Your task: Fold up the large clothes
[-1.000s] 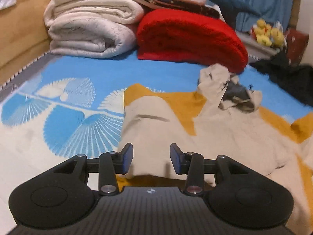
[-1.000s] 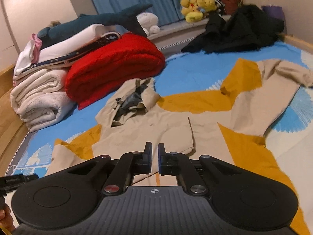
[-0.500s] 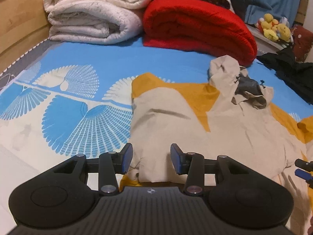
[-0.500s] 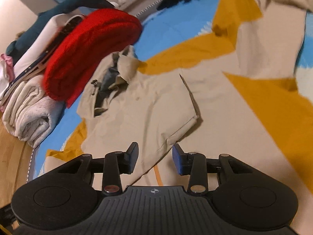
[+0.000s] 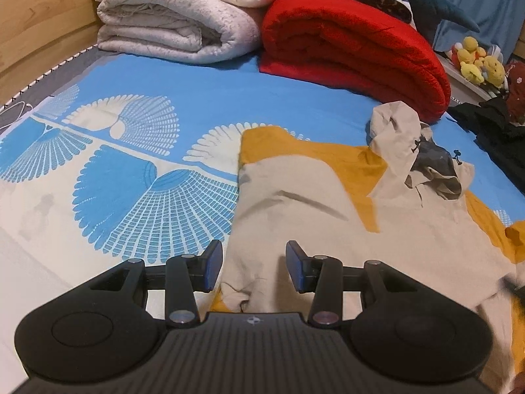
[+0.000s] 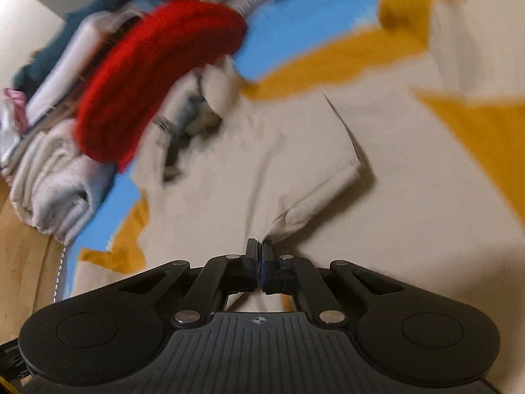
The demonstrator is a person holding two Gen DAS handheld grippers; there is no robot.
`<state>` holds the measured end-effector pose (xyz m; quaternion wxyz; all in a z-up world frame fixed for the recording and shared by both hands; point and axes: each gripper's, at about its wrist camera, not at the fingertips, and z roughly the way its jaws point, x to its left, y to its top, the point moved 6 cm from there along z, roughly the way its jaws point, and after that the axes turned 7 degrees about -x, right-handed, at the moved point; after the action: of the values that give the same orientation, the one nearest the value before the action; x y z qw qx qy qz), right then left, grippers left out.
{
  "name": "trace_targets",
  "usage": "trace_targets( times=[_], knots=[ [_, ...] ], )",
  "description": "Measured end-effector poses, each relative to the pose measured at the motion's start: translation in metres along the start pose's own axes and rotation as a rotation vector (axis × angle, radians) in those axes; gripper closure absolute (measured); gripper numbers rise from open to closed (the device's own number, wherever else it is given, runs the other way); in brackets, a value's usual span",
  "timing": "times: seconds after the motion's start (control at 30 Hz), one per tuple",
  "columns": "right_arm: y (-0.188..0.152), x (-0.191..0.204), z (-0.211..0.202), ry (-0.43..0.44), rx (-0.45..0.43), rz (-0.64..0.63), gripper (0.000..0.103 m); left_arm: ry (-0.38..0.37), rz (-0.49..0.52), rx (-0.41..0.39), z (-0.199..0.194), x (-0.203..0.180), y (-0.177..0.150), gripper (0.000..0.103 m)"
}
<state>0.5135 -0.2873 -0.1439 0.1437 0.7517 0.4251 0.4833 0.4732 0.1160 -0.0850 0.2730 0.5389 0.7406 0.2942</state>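
A beige and mustard hooded jacket (image 5: 328,229) lies spread on the blue patterned bedsheet (image 5: 131,164), its hood (image 5: 426,164) crumpled toward the red blanket. My left gripper (image 5: 253,259) is open low over the jacket's near left end; a bunched fold of beige cloth sits between the pads without being pressed. In the blurred right wrist view the jacket (image 6: 295,151) fills the middle. My right gripper (image 6: 261,249) is shut on the bottom hem of the folded-over front flap (image 6: 315,197), and creases run from the flap into the fingertips.
A rolled red blanket (image 5: 354,49) and folded white blankets (image 5: 174,16) are stacked at the head of the bed. A wooden bed frame (image 5: 39,16) borders the left side. Black clothes (image 5: 492,124) and yellow plush toys (image 5: 479,65) lie at the far right.
My right gripper dropped toward the jacket, opened, then shut on the flap's hem. My left gripper shifted over the jacket's near left end and stayed open.
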Motion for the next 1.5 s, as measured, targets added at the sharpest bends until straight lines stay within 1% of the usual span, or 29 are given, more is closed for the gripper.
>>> trace_targets(
  times=[0.1,0.13,0.17,0.2,0.27,0.3,0.33,0.37,0.43,0.53,0.57,0.6,0.63,0.67,0.73,0.77,0.8,0.9,0.97,1.0,1.03,1.07,1.17,1.23,1.27,1.33,1.4,1.43,1.5],
  knots=[
    [0.026,0.019,-0.039,-0.018,-0.216,-0.128,0.103,-0.008,0.007,0.011,0.002,-0.002,-0.003,0.056],
    [0.031,0.023,-0.048,-0.028,-0.247,-0.152,0.103,-0.015,0.008,0.018,0.004,-0.003,-0.005,0.056],
    [0.032,0.021,-0.048,-0.063,-0.234,-0.165,0.103,-0.022,0.008,0.027,0.005,-0.004,-0.007,0.056],
    [0.030,0.015,-0.044,-0.127,-0.197,-0.183,0.101,-0.028,0.011,0.039,0.008,-0.005,-0.010,0.056],
    [0.020,-0.007,-0.026,-0.296,-0.078,-0.229,0.099,-0.029,0.018,0.062,0.013,-0.007,-0.015,0.056],
    [0.016,-0.020,-0.022,-0.365,-0.056,-0.214,0.098,-0.031,0.018,0.075,0.015,-0.007,-0.018,0.056],
    [0.015,-0.031,-0.022,-0.399,-0.054,-0.178,0.094,-0.035,0.016,0.086,0.017,-0.007,-0.021,0.056],
    [0.015,-0.039,-0.022,-0.416,-0.057,-0.141,0.093,-0.040,0.012,0.097,0.019,-0.007,-0.023,0.056],
    [0.018,-0.039,-0.024,-0.399,-0.086,-0.122,0.093,-0.046,0.003,0.116,0.022,-0.005,-0.028,0.056],
    [0.026,-0.039,-0.029,-0.270,-0.118,-0.021,0.091,-0.045,0.003,0.140,0.030,-0.001,-0.037,0.056],
    [0.026,-0.042,-0.027,-0.217,-0.107,0.038,0.086,-0.034,0.002,0.156,0.034,0.002,-0.042,0.056],
    [0.025,-0.045,-0.020,-0.183,-0.082,0.084,0.079,-0.012,0.010,0.181,0.039,0.006,-0.047,0.056],
    [0.023,-0.050,-0.014,-0.167,-0.048,0.119,0.076,0.029,0.029,0.215,0.045,0.012,-0.054,0.056],
    [0.020,-0.055,-0.007,-0.182,-0.006,0.146,0.074,0.057,0.034,0.232,0.049,0.016,-0.058,0.055],
    [0.014,-0.065,-0.004,-0.224,0.025,0.198,0.074,0.069,0.005,0.245,0.050,0.023,-0.059,0.055],
    [0.012,-0.070,-0.004,-0.242,0.031,0.222,0.073,0.073,-0.007,0.237,0.048,0.023,-0.055,0.056],
    [0.012,-0.074,-0.003,-0.256,0.037,0.232,0.072,0.069,-0.016,0.208,0.042,0.021,-0.049,0.056],
    [0.013,-0.078,0.001,-0.255,0.039,0.228,0.071,0.015,0.030,0.114,0.025,0.002,-0.033,0.056],
    [0.011,-0.079,0.002,-0.238,0.045,0.225,0.072,-0.015,0.034,0.112,0.024,-0.005,-0.031,0.056],
    [0.009,-0.080,0.002,-0.232,0.048,0.226,0.076,-0.022,0.031,0.127,0.025,-0.006,-0.033,0.056],
    [0.009,-0.079,0.007,-0.225,0.048,0.226,0.084,-0.018,0.037,0.137,0.026,-0.006,-0.035,0.056],
    [0.011,-0.080,0.006,-0.224,0.035,0.220,0.101,-0.012,0.051,0.140,0.027,-0.005,-0.036,0.056],
    [0.024,-0.067,-0.006,-0.216,-0.063,0.159,0.102,-0.010,0.063,0.134,0.027,-0.003,-0.036,0.056],
    [0.031,-0.057,-0.011,-0.214,-0.092,0.122,0.102,-0.021,0.047,0.138,0.028,-0.004,-0.037,0.056],
    [0.032,-0.057,-0.011,-0.234,-0.082,0.114,0.102,-0.025,0.046,0.141,0.029,-0.005,-0.037,0.056],
    [0.028,-0.063,-0.008,-0.312,-0.046,0.095,0.098,-0.025,0.055,0.146,0.029,-0.007,-0.040,0.056],
    [0.027,-0.070,-0.011,-0.401,-0.053,0.069,0.097,-0.028,0.065,0.146,0.028,-0.010,-0.041,0.056],
    [0.028,-0.071,-0.014,-0.422,-0.072,0.062,0.097,-0.032,0.065,0.143,0.027,-0.011,-0.041,0.056],
    [0.034,-0.067,-0.021,-0.408,-0.125,0.052,0.097,-0.039,0.064,0.138,0.027,-0.012,-0.040,0.056]
  ],
)
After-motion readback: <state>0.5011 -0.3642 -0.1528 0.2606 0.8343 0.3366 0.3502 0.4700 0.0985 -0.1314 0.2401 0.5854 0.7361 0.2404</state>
